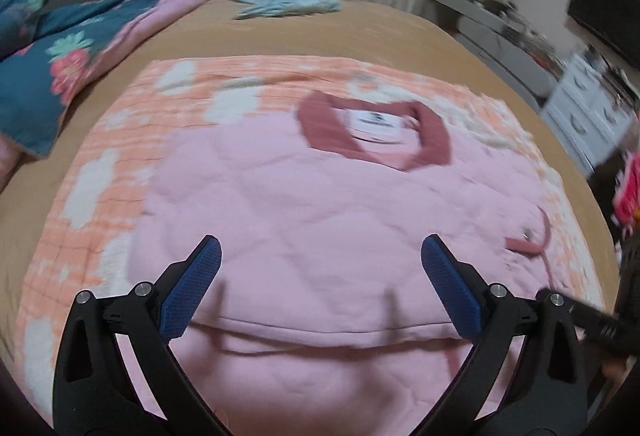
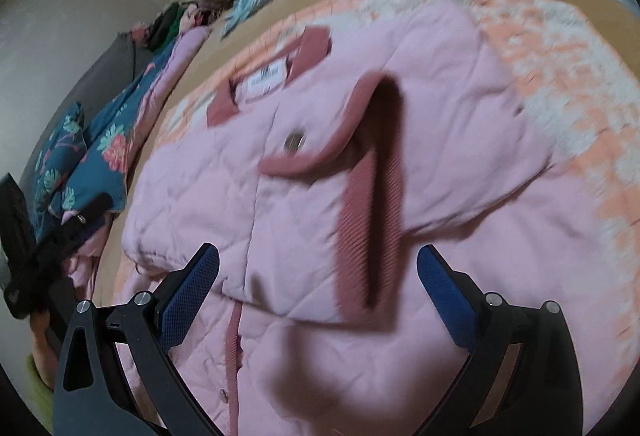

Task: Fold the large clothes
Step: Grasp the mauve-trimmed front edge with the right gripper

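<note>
Pink quilted jacket (image 1: 320, 204) lies partly folded on an orange-and-white blanket (image 1: 120, 140) atop the tan-covered bed (image 1: 380, 28), collar w/ white label (image 1: 374, 124) toward the far side. Left claw (image 1: 320, 284) hangs over the near hem, blue pads (image 1: 192, 288) spread wide, gripping nothing. Right claw (image 2: 318, 294) likewise released, above the folded-in sleeve w/ ribbed cuff (image 2: 360, 220).

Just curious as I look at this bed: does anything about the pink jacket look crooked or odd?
Yes. On the pink jacket one sleeve lies folded across the front at a slant, its dark pink cuff gaping open. Otherwise it lies flat on the orange blanket.
</note>
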{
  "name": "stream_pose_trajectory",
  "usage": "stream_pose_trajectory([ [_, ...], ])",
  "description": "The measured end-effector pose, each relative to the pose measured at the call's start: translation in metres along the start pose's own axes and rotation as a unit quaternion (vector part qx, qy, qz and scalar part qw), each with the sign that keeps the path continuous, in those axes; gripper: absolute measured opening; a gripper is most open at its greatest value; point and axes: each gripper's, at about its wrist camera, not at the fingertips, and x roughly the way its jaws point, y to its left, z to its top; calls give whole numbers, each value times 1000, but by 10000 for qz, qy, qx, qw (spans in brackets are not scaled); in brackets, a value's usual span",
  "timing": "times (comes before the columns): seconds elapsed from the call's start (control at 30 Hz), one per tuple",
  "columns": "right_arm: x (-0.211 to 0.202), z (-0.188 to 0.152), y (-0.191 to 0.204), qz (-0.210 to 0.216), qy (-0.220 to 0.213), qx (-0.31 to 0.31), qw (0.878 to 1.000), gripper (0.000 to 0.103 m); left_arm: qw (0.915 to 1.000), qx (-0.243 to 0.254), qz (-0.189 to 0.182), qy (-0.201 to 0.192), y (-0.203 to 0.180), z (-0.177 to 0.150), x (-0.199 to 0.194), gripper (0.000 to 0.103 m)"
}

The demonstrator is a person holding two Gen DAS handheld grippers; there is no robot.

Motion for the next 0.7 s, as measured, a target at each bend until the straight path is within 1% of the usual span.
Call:
stream_pose_trajectory([
  [0.07, 4, -5, 5, 9, 4, -25, 10000, 97, 9999, -152, 77, -24, 16, -1, -2, 94],
  [0.1, 6, -6, 6, 53, 2, -3, 10000, 94, 9997, -201, 110, -37, 22, -1, -3, 94],
  [0.17, 7, -7, 4, -24, -44, 79, 10000, 81, 9994, -319, 130, -50, 32, -1, -5, 94],
  [0.2, 8, -8, 3, -78, -78, 52, 9999, 76, 9992, -380, 116, -55, 37, -1, -6, 94],
  [0.23, 6, -7, 3, -181, -152, -31, 9997, 65, 9990, -423, 108, -62, 40, -1, -6, 94],
  [0.27, 6, -8, 2, -220, -199, -85, 9995, 58, 9988, -473, 121, -68, 44, 0, -7, 94],
  [0.3, 2, -7, 3, -218, -290, -168, 9992, 47, 9986, -517, 134, -68, 46, 1, -6, 94],
  [0.33, -2, -7, 3, -155, -371, -221, 9989, 35, 9983, -557, 126, -62, 49, 3, -6, 94],
  [0.37, -7, -6, 6, -41, -473, -303, 9984, 29, 9982, -584, 105, -55, 50, 4, -5, 94],
  [0.4, -14, -4, 11, 19, -596, -408, 9974, 26, 9982, -594, 86, -54, 50, 6, -4, 94],
  [0.47, -35, 1, 26, -32, -1040, -847, 9910, 23, 9983, -581, 72, -71, 50, 9, -4, 94],
  [0.5, -45, 4, 35, -74, -1256, -1100, 9859, 23, 9983, -576, 64, -76, 49, 11, -3, 94],
  [0.53, -59, 9, 46, -161, -1555, -1469, 9767, 22, 9983, -567, 56, -81, 48, 13, -3, 94],
  [0.63, -80, 13, 57, -226, -1992, -2041, 9582, 22, 9988, -491, 19, -70, 43, 17, 1, 94],
  [0.7, -81, 16, 56, -300, -2109, -2175, 9525, 22, 9992, -400, -8, -30, 38, 19, 6, 94],
])
